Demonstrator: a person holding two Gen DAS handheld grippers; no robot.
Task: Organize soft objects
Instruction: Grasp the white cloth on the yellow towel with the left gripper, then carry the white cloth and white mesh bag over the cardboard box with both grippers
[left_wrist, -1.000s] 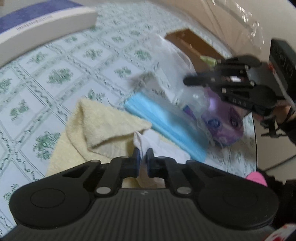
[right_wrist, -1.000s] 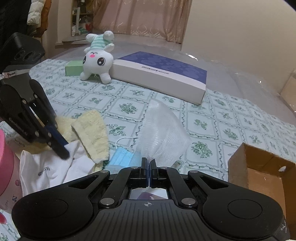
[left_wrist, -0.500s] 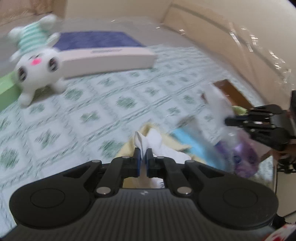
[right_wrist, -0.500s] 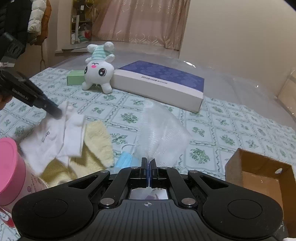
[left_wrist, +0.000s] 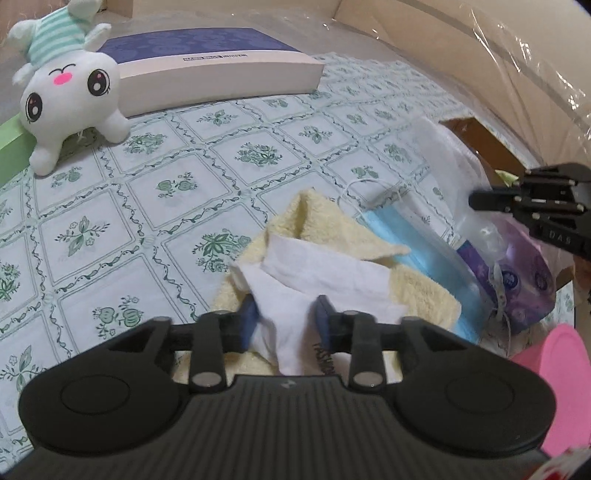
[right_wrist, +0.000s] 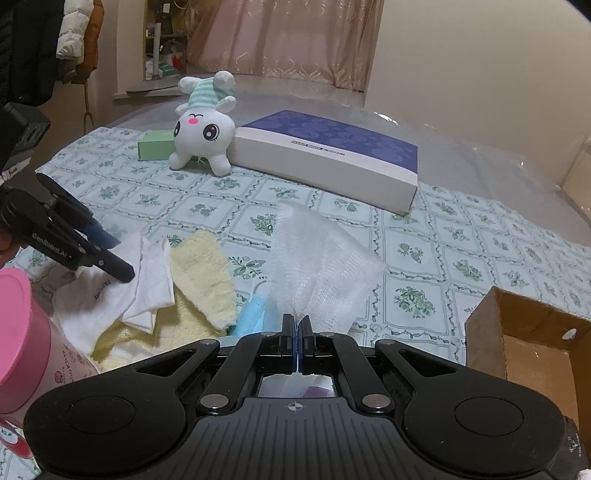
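My left gripper (left_wrist: 285, 317) hangs low over a yellow towel (left_wrist: 325, 225). Its jaws are opening, and a white cloth (left_wrist: 314, 269) lies slack between the parted pads, draped on the towel. The right wrist view shows the left gripper (right_wrist: 116, 256) over that white cloth (right_wrist: 147, 280). My right gripper (right_wrist: 296, 325) is shut on a white gauze sheet (right_wrist: 317, 258) that fans up from its tips. A blue face mask (left_wrist: 417, 236) and a purple tissue pack (left_wrist: 524, 280) lie beside the towel, under the right gripper (left_wrist: 476, 201).
A white plush toy (right_wrist: 203, 136) leans on a blue-topped flat box (right_wrist: 332, 158) at the back, with a green box (right_wrist: 155, 144) beside it. An open cardboard box (right_wrist: 528, 339) sits at the right, and a pink-lidded container (right_wrist: 18, 332) at the near left.
The left gripper carried the white cloth up and across, set it back on the yellow towel, and its jaws have parted. The right gripper has kept still with the gauze.
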